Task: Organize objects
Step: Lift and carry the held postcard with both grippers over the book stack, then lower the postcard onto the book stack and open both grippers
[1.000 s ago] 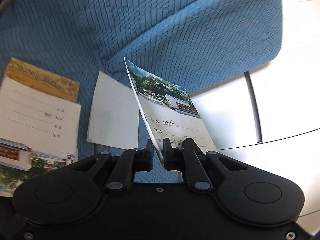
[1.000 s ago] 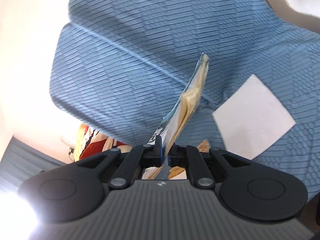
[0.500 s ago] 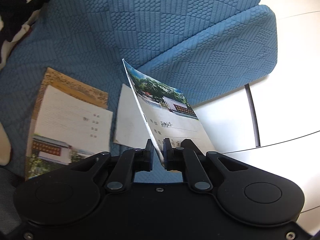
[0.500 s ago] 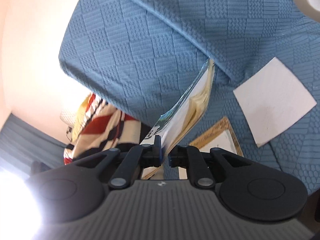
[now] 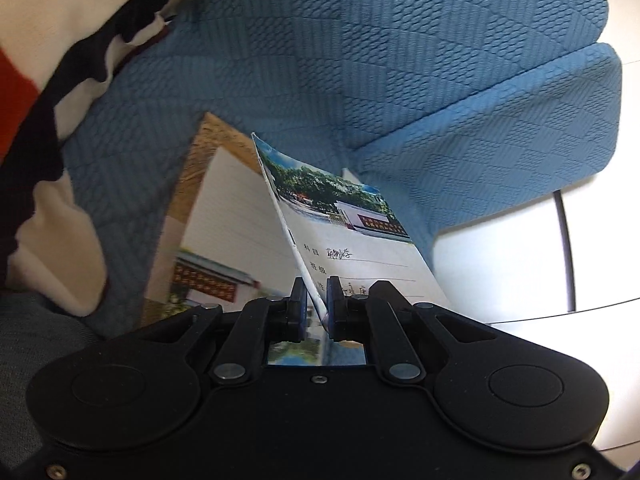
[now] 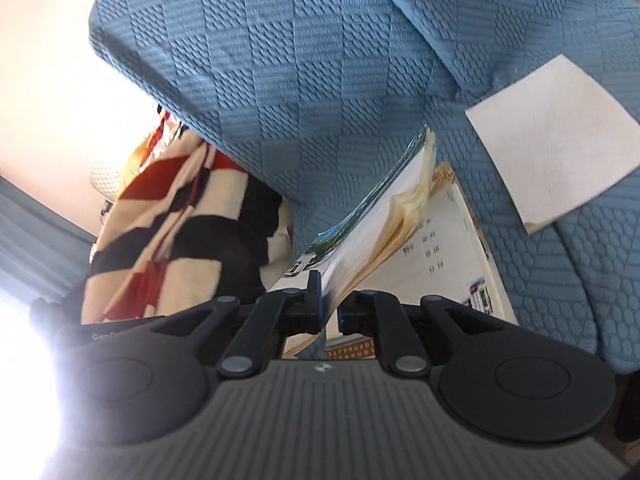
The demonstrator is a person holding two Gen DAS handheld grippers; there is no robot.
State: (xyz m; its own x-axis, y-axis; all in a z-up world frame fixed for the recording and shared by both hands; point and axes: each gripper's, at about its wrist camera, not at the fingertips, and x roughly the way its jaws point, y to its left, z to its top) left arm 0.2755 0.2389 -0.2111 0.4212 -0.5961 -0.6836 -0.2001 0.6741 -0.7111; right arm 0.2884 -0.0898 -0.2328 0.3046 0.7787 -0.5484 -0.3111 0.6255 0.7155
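Two notebooks carried toward the stack on the blue sofa.

Left gripper (image 5: 317,300) pinches a thin notebook (image 5: 344,236) by its edge; right gripper (image 6: 329,304) pinches a thicker notebook (image 6: 372,232) likewise. The stack (image 5: 224,220) lies flat, below and just ahead of both, long axis running away; neither hand seems clearly nearer.

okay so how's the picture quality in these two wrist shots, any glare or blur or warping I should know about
Left wrist view: floor at right washed out pale; striped blanket at upper left soft and smeared; held notebook cover sharp, its handwriting legible. Right wrist view: strong white glare blows out the lower left corner and the wall; blue sofa edges bow from fisheye; white paper stays clear.
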